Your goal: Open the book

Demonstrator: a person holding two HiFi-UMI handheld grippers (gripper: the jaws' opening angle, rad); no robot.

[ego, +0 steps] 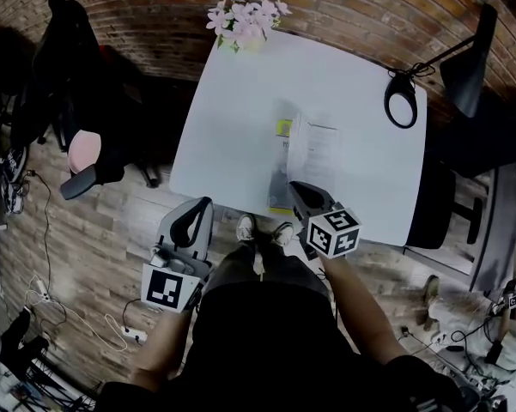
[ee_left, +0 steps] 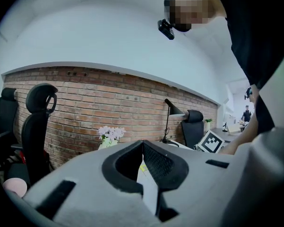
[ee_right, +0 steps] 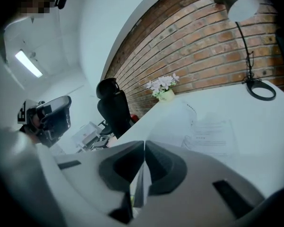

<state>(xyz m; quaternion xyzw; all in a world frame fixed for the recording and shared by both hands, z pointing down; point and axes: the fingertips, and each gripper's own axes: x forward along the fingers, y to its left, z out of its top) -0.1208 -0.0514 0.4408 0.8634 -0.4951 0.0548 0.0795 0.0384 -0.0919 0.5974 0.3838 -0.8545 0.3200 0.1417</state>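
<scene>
Right tool [ego: 296, 187], the nearer, pinches the book's [ego: 313, 148] near page edge, book lying lengthwise ahead; left tool [ego: 203, 204] pressed together, empty.

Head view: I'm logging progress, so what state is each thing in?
book, partly open, printed page showing
right gripper, shut on a leaf of the book
left gripper, shut, empty
flowers, upright
</scene>
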